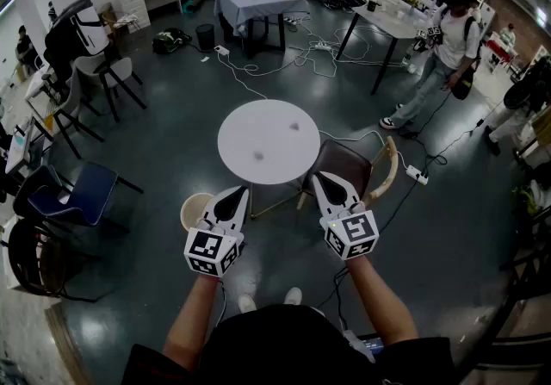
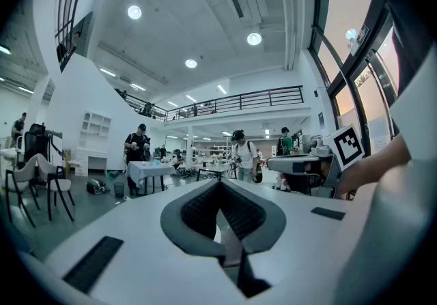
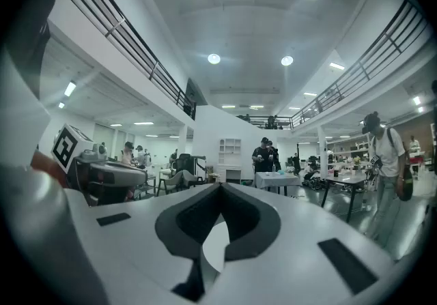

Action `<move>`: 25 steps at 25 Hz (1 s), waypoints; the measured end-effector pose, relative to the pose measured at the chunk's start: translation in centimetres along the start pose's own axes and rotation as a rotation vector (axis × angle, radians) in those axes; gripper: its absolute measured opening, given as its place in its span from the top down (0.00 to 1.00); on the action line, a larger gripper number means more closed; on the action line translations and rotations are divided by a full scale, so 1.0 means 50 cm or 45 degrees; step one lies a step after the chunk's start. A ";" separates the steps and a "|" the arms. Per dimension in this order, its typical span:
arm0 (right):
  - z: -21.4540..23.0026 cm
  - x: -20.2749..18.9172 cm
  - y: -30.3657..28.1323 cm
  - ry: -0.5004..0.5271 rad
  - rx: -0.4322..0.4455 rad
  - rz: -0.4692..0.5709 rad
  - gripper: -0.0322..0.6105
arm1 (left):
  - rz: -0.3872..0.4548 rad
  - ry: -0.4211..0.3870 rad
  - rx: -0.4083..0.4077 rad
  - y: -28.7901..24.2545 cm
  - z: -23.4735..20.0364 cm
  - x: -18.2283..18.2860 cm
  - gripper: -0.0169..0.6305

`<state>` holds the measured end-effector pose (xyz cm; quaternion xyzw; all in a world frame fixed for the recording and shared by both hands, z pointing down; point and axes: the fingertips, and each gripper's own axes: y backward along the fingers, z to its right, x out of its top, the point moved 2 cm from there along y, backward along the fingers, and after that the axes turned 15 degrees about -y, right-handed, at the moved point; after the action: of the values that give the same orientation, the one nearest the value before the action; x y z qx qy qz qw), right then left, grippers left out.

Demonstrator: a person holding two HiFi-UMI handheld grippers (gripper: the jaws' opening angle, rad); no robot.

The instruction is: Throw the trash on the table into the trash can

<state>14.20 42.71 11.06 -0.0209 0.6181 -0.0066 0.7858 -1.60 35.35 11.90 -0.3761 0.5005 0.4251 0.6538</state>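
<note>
Two small crumpled bits of trash lie on the round white surface [image 1: 245, 116]. One piece [image 1: 294, 127] sits toward the far right of the top. The other piece [image 1: 258, 155] lies nearer the person and a little to the left, well apart from the first. What the scraps are made of is too small to tell. A pale, open trash can [image 1: 190, 204] stands on the floor just off the near left edge of the surface. A brown chair [image 1: 351, 170] is tucked in at the near right edge.

The left gripper [image 1: 233, 199] is held level over the floor beside the trash can, short of the surface's near edge. Its jaws are pressed fully together with nothing between them. The right gripper [image 1: 327, 186] is level over the chair, and its jaws are likewise closed tight and empty. Both point out across the room rather than down at the trash.

The task appears to be at its very start, as neither scrap is touched and the can has received nothing from these grippers. The next move calls for one gripper to spread its jaws, reach forward and tip down over a scrap, probably the nearer one. It would then close on the scrap and carry it back left to the can.
</note>
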 end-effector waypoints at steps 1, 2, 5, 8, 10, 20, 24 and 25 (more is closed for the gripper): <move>0.004 0.004 -0.001 0.001 0.001 0.000 0.93 | -0.001 -0.001 0.001 -0.004 0.001 0.003 0.95; 0.007 0.007 -0.002 0.002 0.002 0.000 0.93 | -0.003 -0.001 0.002 -0.008 0.001 0.005 0.95; 0.017 0.013 -0.002 -0.003 -0.002 0.005 0.93 | -0.006 -0.002 0.006 -0.015 0.004 0.009 0.95; 0.032 0.018 0.002 -0.020 -0.016 0.022 0.93 | -0.014 -0.001 0.014 -0.020 0.009 0.010 0.95; 0.040 0.020 0.007 -0.025 -0.015 0.029 0.93 | -0.022 -0.001 0.019 -0.023 0.015 0.009 0.95; 0.101 0.005 0.030 -0.036 0.035 0.009 0.93 | -0.066 0.005 0.078 -0.055 0.063 -0.008 0.95; 0.123 -0.008 0.032 -0.033 0.063 -0.005 0.93 | -0.084 0.006 0.114 -0.063 0.080 -0.020 0.95; 0.132 -0.013 0.034 -0.035 0.067 -0.009 0.93 | -0.093 0.008 0.121 -0.065 0.086 -0.026 0.95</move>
<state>20.41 44.57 13.16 -0.0026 0.6066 -0.0254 0.7946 2.69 37.92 14.32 -0.3638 0.5082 0.3755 0.6844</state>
